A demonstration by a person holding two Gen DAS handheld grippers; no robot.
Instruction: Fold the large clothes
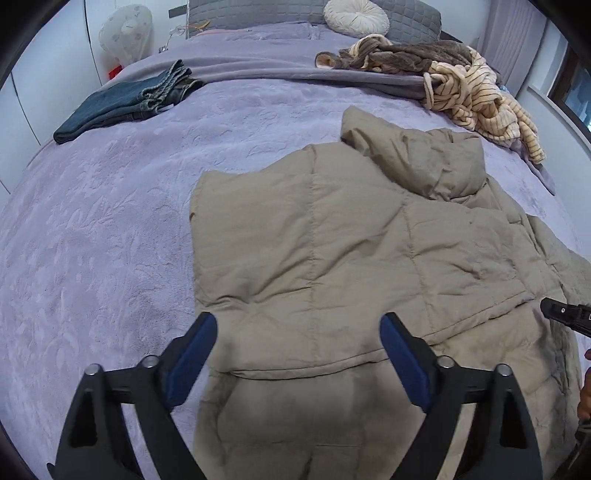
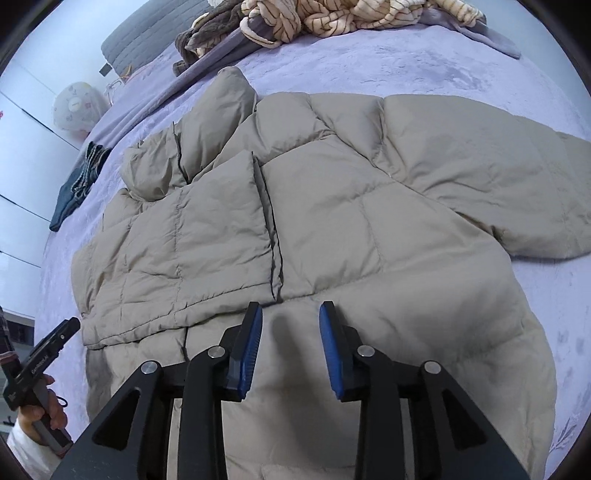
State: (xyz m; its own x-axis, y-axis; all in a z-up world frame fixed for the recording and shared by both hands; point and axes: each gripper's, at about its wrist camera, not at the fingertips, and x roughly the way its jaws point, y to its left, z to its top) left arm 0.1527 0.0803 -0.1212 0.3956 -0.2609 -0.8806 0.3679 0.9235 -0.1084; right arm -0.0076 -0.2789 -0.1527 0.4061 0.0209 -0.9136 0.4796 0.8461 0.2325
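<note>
— What's on the bed at the far end?
— Folded jeans on the left, and a heap of striped and brown clothes on the right. A round white cushion rests on grey pillows.
— And past the bed?
— A white fan by the wall.

Both wrist views close above bed, angled steeply down toward headboard; share tan jacket, jeans.
</note>
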